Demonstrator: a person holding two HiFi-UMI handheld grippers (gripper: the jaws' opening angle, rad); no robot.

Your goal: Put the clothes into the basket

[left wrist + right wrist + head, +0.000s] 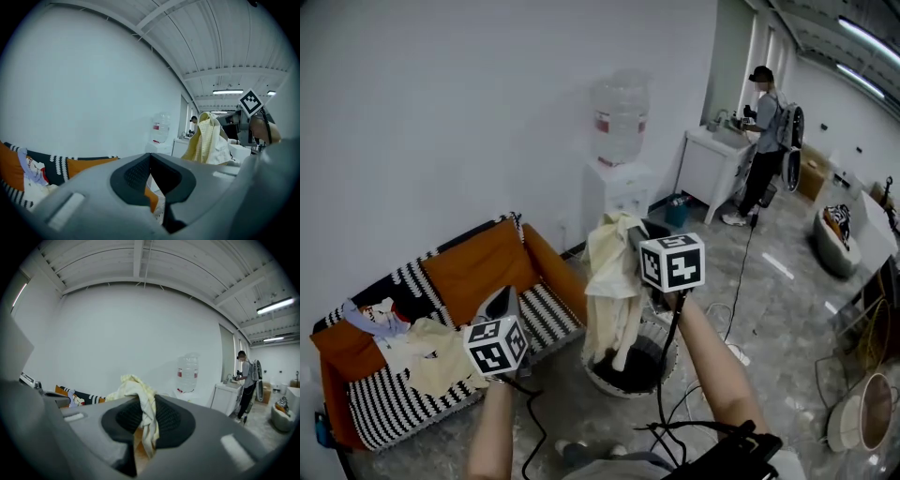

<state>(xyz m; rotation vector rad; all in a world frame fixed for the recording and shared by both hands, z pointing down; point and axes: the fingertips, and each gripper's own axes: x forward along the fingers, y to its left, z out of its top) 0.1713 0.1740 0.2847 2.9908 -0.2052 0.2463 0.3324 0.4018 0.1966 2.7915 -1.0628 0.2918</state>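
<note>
My right gripper [635,238] is shut on a pale yellow garment [613,281]. The garment hangs down from it, and its lower end reaches into the round dark basket [667,367] on the floor. In the right gripper view the cloth [137,392] is pinched between the pads of the right gripper [143,409]. To the left, my left gripper [501,298] hovers over the sofa's seat; its jaws [150,159] meet with nothing between them. More clothes [422,352] lie heaped on the striped sofa [487,267]. From the left gripper view the held garment [206,140] shows at the right.
A water dispenser [619,178] stands against the wall behind the basket. A person [764,141] stands at a white sink cabinet [712,173] farther back. Cables [698,412] trail over the floor near my feet. Another basket [834,242] sits at the right.
</note>
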